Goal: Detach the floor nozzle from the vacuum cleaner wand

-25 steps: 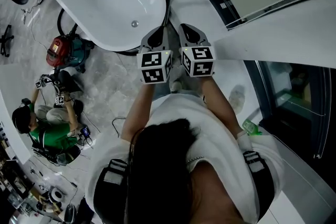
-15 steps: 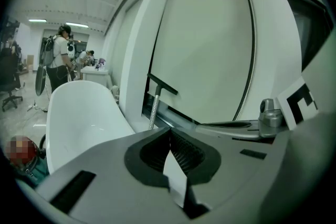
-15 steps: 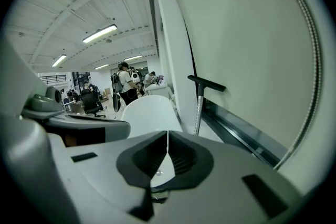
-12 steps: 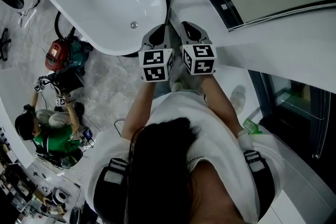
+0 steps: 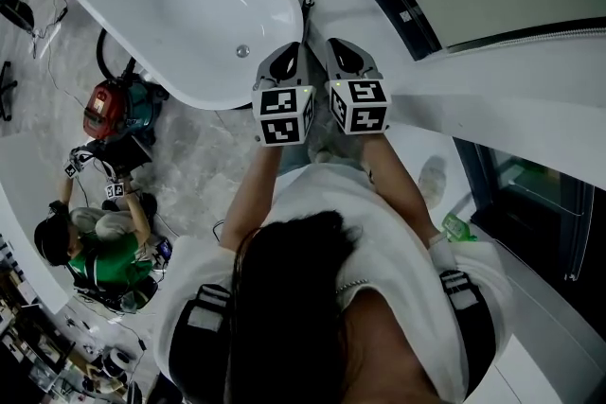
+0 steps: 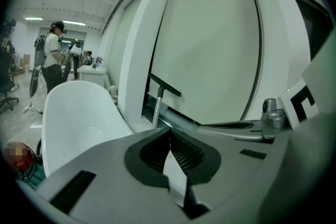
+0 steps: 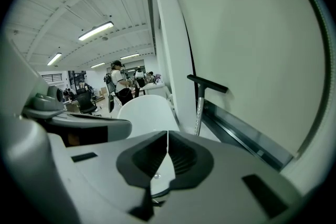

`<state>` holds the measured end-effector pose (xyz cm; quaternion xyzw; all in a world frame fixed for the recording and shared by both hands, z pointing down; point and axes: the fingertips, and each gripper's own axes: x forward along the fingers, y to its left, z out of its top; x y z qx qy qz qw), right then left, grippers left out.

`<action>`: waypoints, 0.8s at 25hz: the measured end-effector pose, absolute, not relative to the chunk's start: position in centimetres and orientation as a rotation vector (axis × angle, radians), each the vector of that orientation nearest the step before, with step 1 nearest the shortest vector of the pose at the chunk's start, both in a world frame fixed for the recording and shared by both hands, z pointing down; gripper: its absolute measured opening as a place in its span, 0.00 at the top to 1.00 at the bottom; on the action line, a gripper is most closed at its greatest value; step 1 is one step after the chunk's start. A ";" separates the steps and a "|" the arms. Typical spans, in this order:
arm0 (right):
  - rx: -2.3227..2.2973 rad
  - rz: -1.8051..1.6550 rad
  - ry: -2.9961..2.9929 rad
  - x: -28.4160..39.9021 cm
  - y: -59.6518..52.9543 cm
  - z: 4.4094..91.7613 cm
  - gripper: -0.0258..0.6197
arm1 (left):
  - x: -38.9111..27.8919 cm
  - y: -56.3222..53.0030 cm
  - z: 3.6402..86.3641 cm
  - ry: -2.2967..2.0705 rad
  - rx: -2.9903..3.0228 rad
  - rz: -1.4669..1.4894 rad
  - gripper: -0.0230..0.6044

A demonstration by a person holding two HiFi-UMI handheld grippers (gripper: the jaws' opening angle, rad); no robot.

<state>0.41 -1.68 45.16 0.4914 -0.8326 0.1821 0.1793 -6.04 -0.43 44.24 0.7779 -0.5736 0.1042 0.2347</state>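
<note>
Two empty claws held out toward the vacuum wand by the tub

Got the left claw (image 5: 292, 52) and right claw (image 5: 335, 50) side by side, matte grey plastic with ribbed black pads, each pinched fully closed on nothing. Can spot the wand (image 7: 198, 110), a slim ribbed metal tube, standing against the dark window track (image 7: 247, 139), well ahead of both claws. Floor nozzle (image 7: 207, 83), a flat black bar, sitting crosswise on its upper end like a T. Also seeing a glossy white oval bathtub (image 5: 180, 5) just left of it, a red vacuum canister (image 5: 104, 104) on the marbled grey floor (image 5: 204, 161) beside the tub, and a person in green (image 5: 99, 255) crouching nearby.
</note>
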 end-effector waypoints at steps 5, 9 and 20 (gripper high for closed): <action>1.433 0.509 -2.339 -0.8 -3.1 44.4 0.93 | -7.1 -2.1 43.5 -1.536 2.170 0.288 0.96; 1.471 0.510 -2.330 -1.4 -4.4 43.9 0.93 | -7.8 -3.6 43.2 -1.519 2.190 0.291 0.96; 1.588 0.549 -2.271 -1.4 -6.1 44.2 0.93 | -9.7 -5.8 43.2 -1.470 2.248 0.316 0.96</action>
